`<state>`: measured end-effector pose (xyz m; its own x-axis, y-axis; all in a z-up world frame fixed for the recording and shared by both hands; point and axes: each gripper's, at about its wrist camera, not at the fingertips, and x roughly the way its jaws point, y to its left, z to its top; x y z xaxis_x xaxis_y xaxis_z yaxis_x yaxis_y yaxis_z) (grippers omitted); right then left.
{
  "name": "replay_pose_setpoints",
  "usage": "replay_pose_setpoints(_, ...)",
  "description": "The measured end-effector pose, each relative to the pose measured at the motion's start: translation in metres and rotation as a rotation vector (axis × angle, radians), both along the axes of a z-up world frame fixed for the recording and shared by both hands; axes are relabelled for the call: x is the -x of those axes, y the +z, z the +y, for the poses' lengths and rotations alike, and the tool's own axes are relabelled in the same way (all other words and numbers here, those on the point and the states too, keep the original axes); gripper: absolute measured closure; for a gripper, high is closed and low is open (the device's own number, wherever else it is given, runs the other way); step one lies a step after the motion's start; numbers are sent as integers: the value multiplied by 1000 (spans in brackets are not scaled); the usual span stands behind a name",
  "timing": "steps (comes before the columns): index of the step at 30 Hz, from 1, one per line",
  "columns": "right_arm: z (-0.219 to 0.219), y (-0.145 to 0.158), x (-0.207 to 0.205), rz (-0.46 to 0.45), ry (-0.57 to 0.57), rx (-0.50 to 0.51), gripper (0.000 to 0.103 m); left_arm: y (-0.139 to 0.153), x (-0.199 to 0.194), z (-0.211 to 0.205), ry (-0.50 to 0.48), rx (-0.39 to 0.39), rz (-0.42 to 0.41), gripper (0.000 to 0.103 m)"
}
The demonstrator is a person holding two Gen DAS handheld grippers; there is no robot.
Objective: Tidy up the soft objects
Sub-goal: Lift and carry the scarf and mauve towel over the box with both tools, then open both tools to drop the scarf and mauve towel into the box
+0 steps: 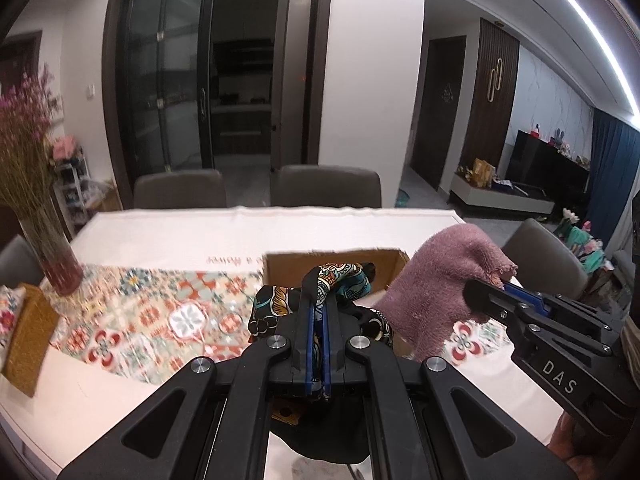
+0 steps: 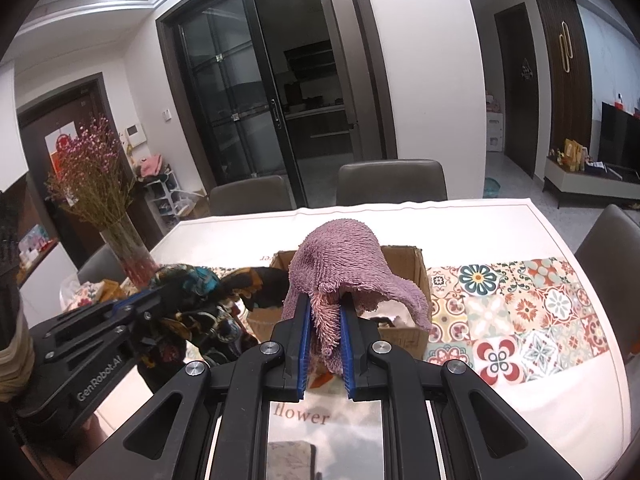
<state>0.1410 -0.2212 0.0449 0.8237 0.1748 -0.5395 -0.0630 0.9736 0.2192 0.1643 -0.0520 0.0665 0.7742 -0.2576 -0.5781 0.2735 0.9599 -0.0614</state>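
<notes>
box on table – mid | vase – left | chairs behind

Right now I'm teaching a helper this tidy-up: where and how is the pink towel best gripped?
Grip the pink towel as the right gripper does now: on a bunched fold near its edge, coming from the near side of the cardboard box. The cloth is thick and limp, draping either side of the fingers, so a gathered fold probably gives the firmest hold.
</notes>
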Motion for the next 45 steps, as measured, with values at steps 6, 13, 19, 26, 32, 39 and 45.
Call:
replay_pose_setpoints(6, -10, -1, -7, -11, -6, -11, 89, 8, -1, -12, 24, -52, -83, 98)
replay_pose_setpoints(13, -18, -3, -24, -17, -5, -15, 89, 9, -12, -22, 33, -83, -131, 98)
replay_pose_setpoints(19, -19, -3, -44, -15, 0, 2, 89, 9, -23, -25, 57, -96, -188, 98)
replay_pose_setpoints(26, -17, -8, -73, 13, -6, 19, 89, -1, -58, -23, 61, -81, -130, 98)
replay_pose_setpoints(32, -12, -14, -95, 42, -8, 30, 89, -10, -82, -23, 55, -74, -98, 98)
replay_pose_setpoints(39, -10, -18, -110, 49, -18, 42, 88, -17, -105, -22, 32, -58, -65, 98)
replay_pose_setpoints(45, -11, -31, -122, 85, -15, 29, 88, -27, -123, -28, -5, -37, -22, 98)
